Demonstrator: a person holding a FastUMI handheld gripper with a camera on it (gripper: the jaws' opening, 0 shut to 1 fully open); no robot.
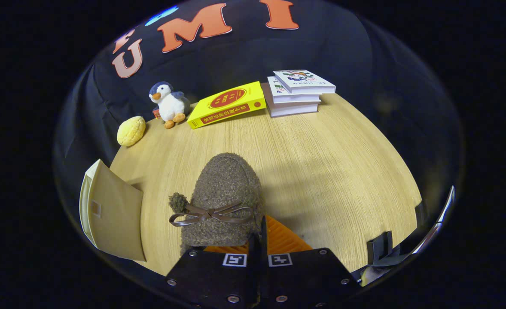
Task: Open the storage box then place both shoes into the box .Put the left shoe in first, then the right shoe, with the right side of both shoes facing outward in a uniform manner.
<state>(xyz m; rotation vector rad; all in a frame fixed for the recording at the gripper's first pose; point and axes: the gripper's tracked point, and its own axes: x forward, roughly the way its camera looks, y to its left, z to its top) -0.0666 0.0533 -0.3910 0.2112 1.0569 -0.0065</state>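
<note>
A brown fuzzy shoe (225,193) with a thin bow across its top points its toe away from me, over the wooden table (321,163). My gripper (258,240) is shut on the shoe's near right rim, with the fingers pressed together on it. The shoe's heel is hidden behind the fingers. A beige box-like panel (113,212) stands to the left of the shoe at the table's near left edge. I cannot tell whether the shoe rests on the table or hangs just above it.
At the far side lie a yellow book (227,105), a stack of white books (298,92), a plush penguin (169,103) and a yellow bun-shaped toy (131,131). A shiny rim with black clips (429,231) shows at the near right.
</note>
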